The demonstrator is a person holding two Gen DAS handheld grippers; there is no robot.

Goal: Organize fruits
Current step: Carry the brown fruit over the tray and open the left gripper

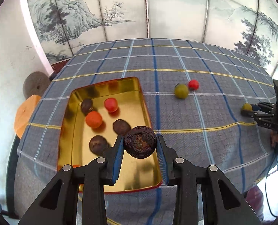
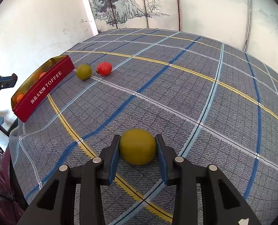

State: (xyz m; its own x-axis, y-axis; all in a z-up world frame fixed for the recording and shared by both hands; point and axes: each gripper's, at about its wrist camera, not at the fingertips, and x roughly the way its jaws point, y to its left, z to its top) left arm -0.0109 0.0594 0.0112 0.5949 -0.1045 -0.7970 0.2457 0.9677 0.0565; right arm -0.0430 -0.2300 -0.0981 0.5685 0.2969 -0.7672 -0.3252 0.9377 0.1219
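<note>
Checked woven tablecloth (image 1: 176,60), glossy rectangular tin (image 1: 139,95) (gold-lined), wrinkled round fruit (image 1: 140,144).

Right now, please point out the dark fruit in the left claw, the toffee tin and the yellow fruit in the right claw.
dark fruit (image 1: 140,142), left wrist view, front face.
toffee tin (image 2: 45,90), right wrist view, red side wall.
yellow fruit (image 2: 137,146), right wrist view, centre.

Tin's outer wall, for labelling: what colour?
Red with white lettering, on the tin; clearest in the right wrist view.
</note>
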